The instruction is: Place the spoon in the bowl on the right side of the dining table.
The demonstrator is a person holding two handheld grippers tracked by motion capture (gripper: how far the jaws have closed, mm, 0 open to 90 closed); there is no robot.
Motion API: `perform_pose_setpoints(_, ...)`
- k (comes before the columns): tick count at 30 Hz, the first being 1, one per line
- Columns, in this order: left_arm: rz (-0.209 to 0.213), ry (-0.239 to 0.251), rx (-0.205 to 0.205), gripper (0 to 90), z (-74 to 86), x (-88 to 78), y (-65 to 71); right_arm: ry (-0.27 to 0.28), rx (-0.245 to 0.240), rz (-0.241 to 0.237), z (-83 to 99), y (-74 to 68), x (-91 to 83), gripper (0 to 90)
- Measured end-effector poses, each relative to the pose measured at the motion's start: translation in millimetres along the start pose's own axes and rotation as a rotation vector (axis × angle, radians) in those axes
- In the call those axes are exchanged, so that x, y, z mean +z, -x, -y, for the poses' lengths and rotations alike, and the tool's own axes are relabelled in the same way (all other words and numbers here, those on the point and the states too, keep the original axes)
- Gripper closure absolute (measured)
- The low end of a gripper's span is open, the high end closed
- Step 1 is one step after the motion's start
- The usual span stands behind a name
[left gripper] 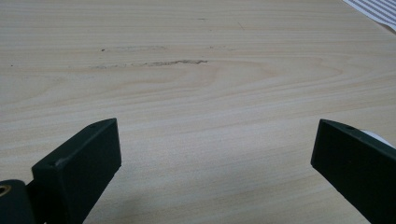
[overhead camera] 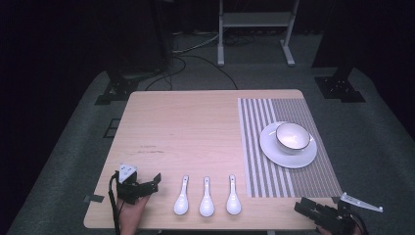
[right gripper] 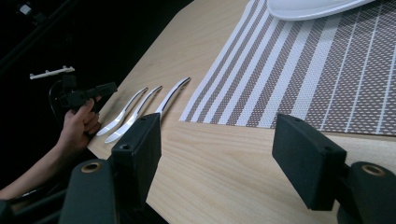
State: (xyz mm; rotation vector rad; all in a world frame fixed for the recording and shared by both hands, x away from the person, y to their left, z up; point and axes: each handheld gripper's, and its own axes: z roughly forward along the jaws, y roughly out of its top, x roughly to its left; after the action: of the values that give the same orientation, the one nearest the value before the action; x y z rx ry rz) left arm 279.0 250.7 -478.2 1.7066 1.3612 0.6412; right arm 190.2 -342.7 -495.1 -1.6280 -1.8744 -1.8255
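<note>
Three white spoons lie side by side near the table's front edge: left (overhead camera: 181,197), middle (overhead camera: 206,198), right (overhead camera: 233,197). A white bowl (overhead camera: 292,137) sits on a white plate (overhead camera: 274,149) on a striped placemat (overhead camera: 274,171) at the right. My left gripper (overhead camera: 154,182) rests at the front left, just left of the spoons, open over bare wood (left gripper: 215,135). My right gripper (overhead camera: 301,205) is at the front right corner, below the placemat, open and holding nothing (right gripper: 217,135). Past its jaws the right gripper view shows the spoons (right gripper: 140,109) and the placemat (right gripper: 299,74).
The wooden table (overhead camera: 186,132) has faint scuff marks (left gripper: 154,63) left of centre. A person's hand (right gripper: 81,121) holds the left gripper (right gripper: 109,88). Dark stands and cables are on the carpet behind the table. The plate's rim (right gripper: 308,7) shows at the top of the right gripper view.
</note>
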Motion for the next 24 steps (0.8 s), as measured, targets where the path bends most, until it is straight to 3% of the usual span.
perform_pose_setpoints(11, 0.000, 0.000, 0.000, 0.2, 0.0, -0.1, 0.0, -0.050, -0.021, 0.003, -5.3, -8.0, 14.7, 31.8)
perform_pose_setpoints(24, 0.002, -0.001, 0.000, 0.2, 0.1, -0.1, -0.1, -0.120, -0.016, -0.051, -15.8, -16.5, 41.8, 30.2)
